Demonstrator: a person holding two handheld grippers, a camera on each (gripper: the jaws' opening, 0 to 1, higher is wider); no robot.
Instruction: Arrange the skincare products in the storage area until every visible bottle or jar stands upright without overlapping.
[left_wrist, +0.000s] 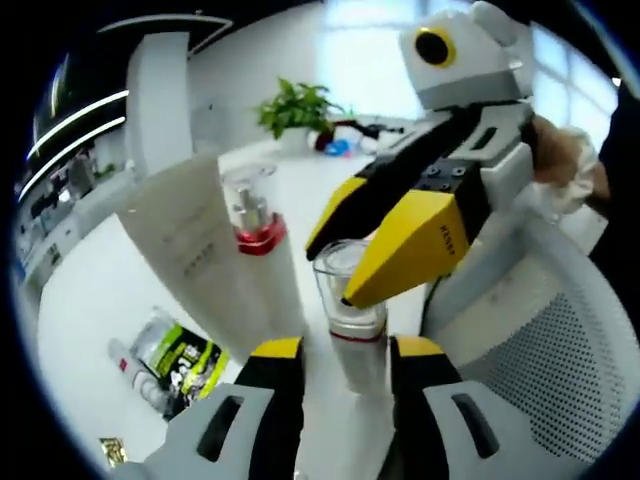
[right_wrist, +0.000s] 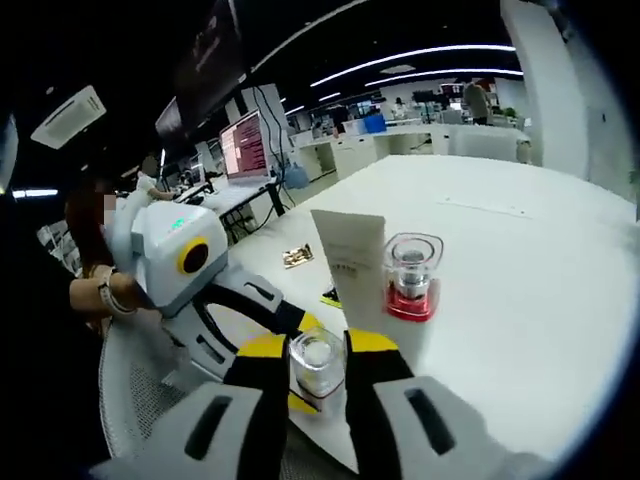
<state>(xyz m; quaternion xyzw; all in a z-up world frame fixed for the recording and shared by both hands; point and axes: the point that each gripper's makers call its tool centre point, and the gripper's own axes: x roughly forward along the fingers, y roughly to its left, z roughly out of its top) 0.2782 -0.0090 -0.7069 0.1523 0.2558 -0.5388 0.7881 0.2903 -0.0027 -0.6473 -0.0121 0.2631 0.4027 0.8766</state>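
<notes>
Both grippers meet on one clear-capped bottle (right_wrist: 317, 368) near the tabletop's (right_wrist: 520, 260) near edge: the right gripper (right_wrist: 318, 375) clamps its cap, while the left gripper (left_wrist: 343, 365) brackets its body, though whether it grips I cannot tell. Pulling apart could yank the cap off or knock the neighbouring tube (left_wrist: 205, 255) and red-collared bottle (left_wrist: 255, 215). The left gripper view alone shows sachets (left_wrist: 180, 360) lying flat beyond the tube; the right gripper view shows a laptop (right_wrist: 245, 145).
</notes>
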